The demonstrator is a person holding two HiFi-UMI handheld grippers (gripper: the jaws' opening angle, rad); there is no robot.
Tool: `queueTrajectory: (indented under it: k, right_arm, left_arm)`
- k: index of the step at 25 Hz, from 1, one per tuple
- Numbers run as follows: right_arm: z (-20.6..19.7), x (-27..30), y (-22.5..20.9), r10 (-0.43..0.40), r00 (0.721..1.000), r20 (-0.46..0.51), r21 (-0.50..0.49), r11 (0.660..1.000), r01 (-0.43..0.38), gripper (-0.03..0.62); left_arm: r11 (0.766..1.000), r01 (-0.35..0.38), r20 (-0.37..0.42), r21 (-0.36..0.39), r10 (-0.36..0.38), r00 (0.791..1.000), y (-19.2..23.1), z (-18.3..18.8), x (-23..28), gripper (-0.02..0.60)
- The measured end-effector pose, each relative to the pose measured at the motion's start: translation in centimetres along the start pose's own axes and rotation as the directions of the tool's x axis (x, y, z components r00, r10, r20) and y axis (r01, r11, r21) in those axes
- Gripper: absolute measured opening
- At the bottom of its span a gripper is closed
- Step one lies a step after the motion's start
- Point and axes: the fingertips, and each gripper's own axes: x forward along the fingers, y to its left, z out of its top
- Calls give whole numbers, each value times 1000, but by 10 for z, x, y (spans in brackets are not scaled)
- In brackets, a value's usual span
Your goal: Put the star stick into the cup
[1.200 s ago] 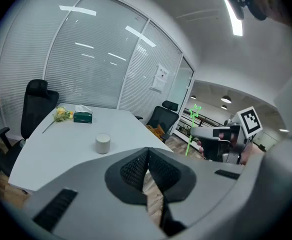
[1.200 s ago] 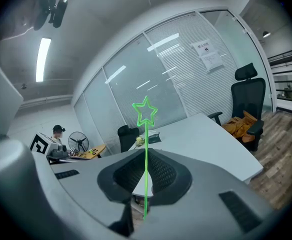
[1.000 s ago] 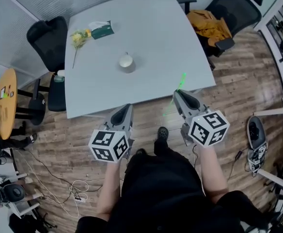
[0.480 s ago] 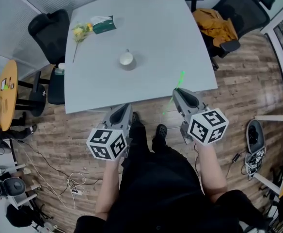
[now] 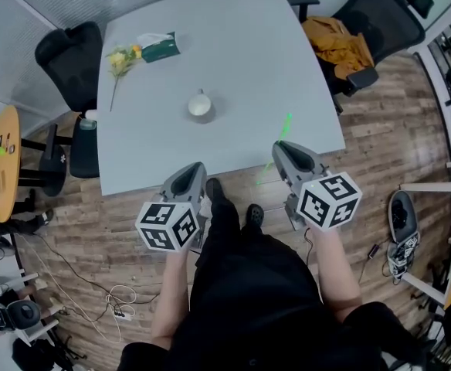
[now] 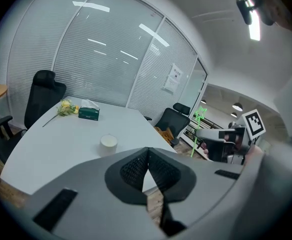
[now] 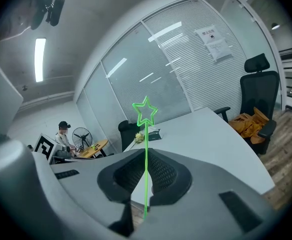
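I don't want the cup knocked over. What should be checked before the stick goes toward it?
1. Star stick clamped in right claw: ok, jaws shut on it, star end forward.
2. Left claw free: ok, shut with nothing in it.
3. Cup upright on the table: ok.
4. Way to the cup free: ok; flower and tissue box lie at the far corner, apart from it.
5. Stick above the cup: not ok; it is over the table's near edge, and the cup stands mid-table.
6. Cup heavy enough to resist a nudge: cannot tell.
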Motion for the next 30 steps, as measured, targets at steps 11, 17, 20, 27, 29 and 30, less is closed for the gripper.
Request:
queueTrajectory:
  k: [11, 17, 20, 27, 29, 30]
  right_arm:
    - [36, 86, 13, -14, 999, -30, -25, 1000, 13, 25]
    - [53, 135, 22, -37, 999, -38, -29, 999, 36, 26]
    - [56, 155, 27, -47, 998, -45, -34, 998, 45, 26]
    - [52, 187, 35, -80, 995, -57, -8, 997, 80, 25]
    - [47, 193, 36, -89, 994, -66, 5, 996, 90, 25]
    - [43, 195, 37, -93, 993, -75, 9, 996, 94, 25]
  left_arm:
    - [999, 47, 4, -25, -47, 999, 67, 45, 31, -3]
    - [996, 88, -3, -13, -88, 996, 102, 69, 44, -3]
    - [993, 119, 15, -5, -119, 993, 113, 80, 48, -3]
    - [985, 173, -11, -1, -173, 985, 138, 83, 58, -3]
    - [983, 186, -19, -1, -186, 982, 143, 81, 62, -3]
    - [982, 191, -23, -1, -191, 981, 145, 80, 64, -3]
